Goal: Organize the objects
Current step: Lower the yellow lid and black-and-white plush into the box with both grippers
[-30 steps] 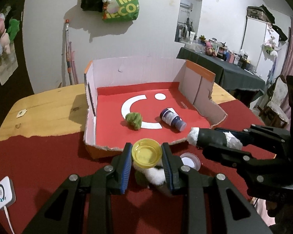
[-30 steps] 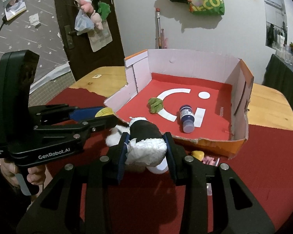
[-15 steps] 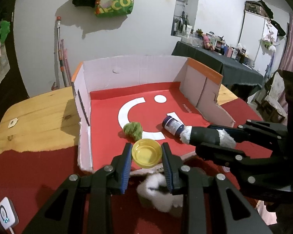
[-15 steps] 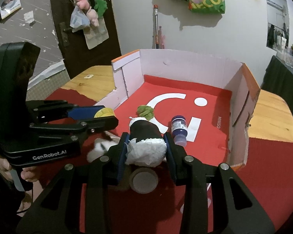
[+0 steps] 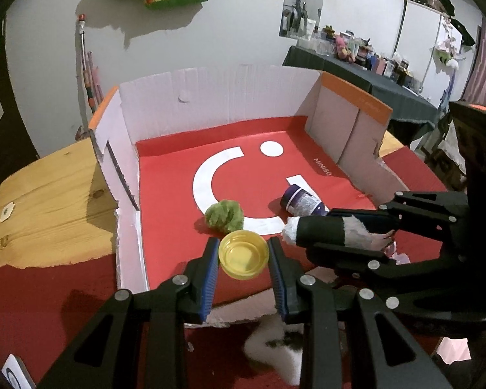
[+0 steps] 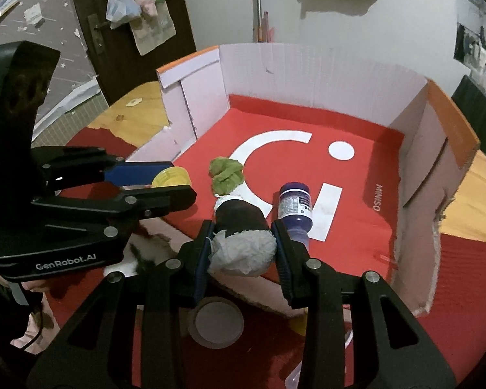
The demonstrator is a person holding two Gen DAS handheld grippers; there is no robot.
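The left gripper (image 5: 243, 259) has its blue-padded fingers closed on a small round yellow plastic lid (image 5: 243, 254), held hollow side up over the near edge of an open cardboard box with a red floor and pale walls (image 5: 210, 97). The right gripper (image 6: 241, 246) has its fingers clamped on a black cylinder stuffed with white tissue at both ends (image 6: 241, 227), which is held above the box floor near the front wall, its far end pointing into the box. Inside the box, a crumpled green fabric piece (image 5: 225, 215) lies on the white curved mark on the floor, just beyond the lid. A dark blue bottle with a printed label (image 6: 295, 207) lies on its side to the right of the green piece, close beside the cylinder. The box rests on a wooden tabletop partly covered with red cloth (image 5: 48, 201). A white and black fluffy item (image 5: 275, 347) lies on the cloth before the box.
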